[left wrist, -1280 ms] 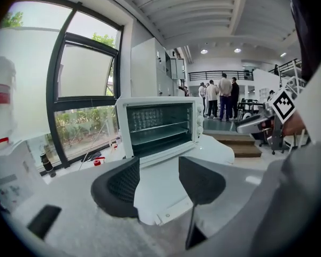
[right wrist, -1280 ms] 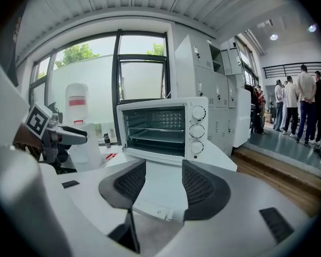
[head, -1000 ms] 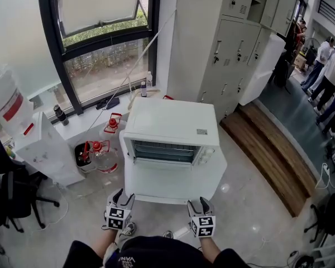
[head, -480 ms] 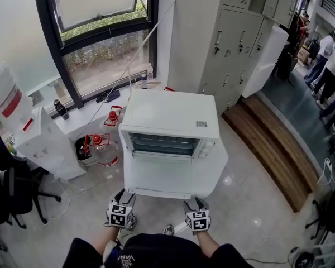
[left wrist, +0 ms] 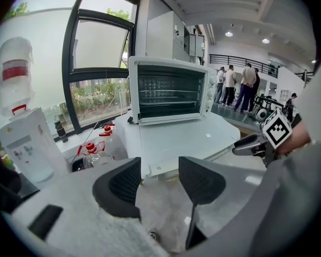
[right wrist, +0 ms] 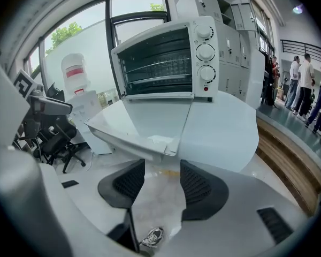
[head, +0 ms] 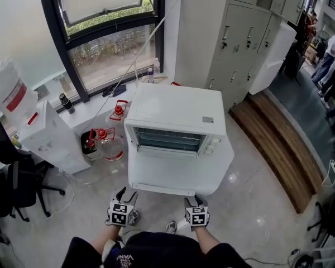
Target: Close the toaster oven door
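Note:
A white toaster oven (head: 176, 113) stands on a white table, its door (head: 170, 172) hanging open and lying flat toward me. My left gripper (head: 128, 195) is just below the left end of the door's front edge, open, nothing between its pads. My right gripper (head: 194, 200) is below the edge's right end; its jaws have just closed a little but remain open and empty. In the left gripper view the door (left wrist: 187, 138) lies beyond the left gripper (left wrist: 159, 182). In the right gripper view the door's edge (right wrist: 134, 142) sits just above the right gripper (right wrist: 162, 183).
A water dispenser (head: 50, 141) and red-capped water bottles (head: 107, 144) stand left of the oven's table (head: 220, 169). A black office chair (head: 17, 180) is further left. Grey lockers (head: 240, 32) and a wooden step (head: 279, 149) lie to the right, with people (head: 332, 60) beyond.
Both grippers have sunk from the level of the door's front edge to just beneath it, the right one further. The door lies open as before.

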`<state>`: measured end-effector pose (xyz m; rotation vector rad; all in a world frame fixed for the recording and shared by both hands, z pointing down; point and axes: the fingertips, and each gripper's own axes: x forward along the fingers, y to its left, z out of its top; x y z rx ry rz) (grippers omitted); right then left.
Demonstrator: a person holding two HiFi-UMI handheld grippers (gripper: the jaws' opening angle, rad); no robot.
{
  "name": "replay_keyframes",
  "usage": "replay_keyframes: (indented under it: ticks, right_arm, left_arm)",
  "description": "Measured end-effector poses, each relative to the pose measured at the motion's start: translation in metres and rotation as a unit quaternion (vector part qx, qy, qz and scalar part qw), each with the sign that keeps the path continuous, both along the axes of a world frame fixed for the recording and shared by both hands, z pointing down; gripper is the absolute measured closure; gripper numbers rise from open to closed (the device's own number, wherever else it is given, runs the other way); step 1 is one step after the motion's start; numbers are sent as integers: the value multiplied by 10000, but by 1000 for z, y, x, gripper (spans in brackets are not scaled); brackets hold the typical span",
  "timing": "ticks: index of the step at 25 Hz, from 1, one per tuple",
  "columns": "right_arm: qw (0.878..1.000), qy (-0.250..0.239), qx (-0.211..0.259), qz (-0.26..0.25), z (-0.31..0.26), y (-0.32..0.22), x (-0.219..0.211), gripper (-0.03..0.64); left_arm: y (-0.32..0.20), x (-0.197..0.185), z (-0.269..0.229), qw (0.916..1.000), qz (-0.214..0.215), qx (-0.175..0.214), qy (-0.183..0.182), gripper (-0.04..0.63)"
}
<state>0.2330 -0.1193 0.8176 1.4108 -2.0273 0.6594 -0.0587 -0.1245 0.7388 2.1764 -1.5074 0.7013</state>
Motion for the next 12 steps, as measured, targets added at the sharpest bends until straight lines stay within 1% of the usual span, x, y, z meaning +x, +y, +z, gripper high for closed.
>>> replay_keyframes:
  ticks: [7, 9, 12]
  right_arm:
    - [9999, -109, 27, 116, 6, -13, -6, 436]
    - [9998, -148, 34, 162, 6, -16, -5, 460]
    - [9998, -144, 55, 126, 3, -17, -7, 477]
  left_arm:
    - [11, -1, -1, 10000, -19, -20, -23, 371]
    - [13, 0, -1, 10000, -10, -32, -20, 371]
    - [13, 0, -4, 10000, -25, -19, -18, 372]
